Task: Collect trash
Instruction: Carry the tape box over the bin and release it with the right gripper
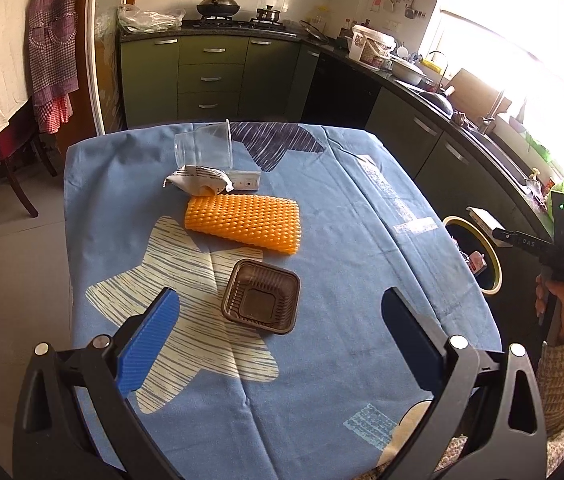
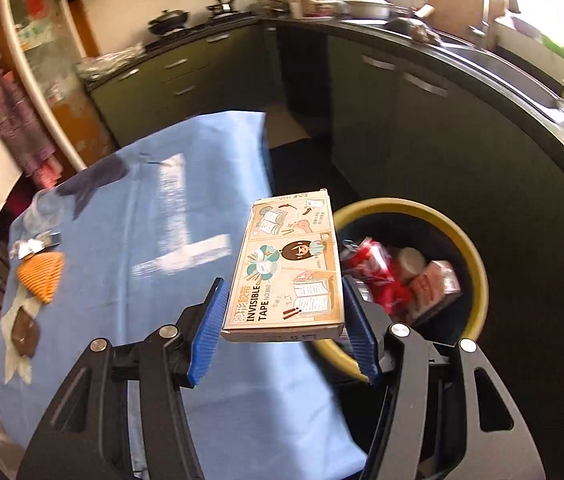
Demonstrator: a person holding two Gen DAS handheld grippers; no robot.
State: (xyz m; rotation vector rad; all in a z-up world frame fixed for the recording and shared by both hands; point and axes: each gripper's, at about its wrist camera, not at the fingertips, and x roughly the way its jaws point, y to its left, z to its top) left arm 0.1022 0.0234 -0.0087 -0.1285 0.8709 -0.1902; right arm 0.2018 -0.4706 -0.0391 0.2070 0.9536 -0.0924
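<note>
Bin contents blurred, part-hidden.

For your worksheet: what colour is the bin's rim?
Yellow; the bin shows best in the right wrist view.

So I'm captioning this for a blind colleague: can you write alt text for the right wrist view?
The right tongs grip a flat cardboard box labelled "Invisible Tape", held at the edge of a blue-clothed table beside a yellow-rimmed bin that already holds red and pink packaging. A dark kitchen counter curves behind.
</note>
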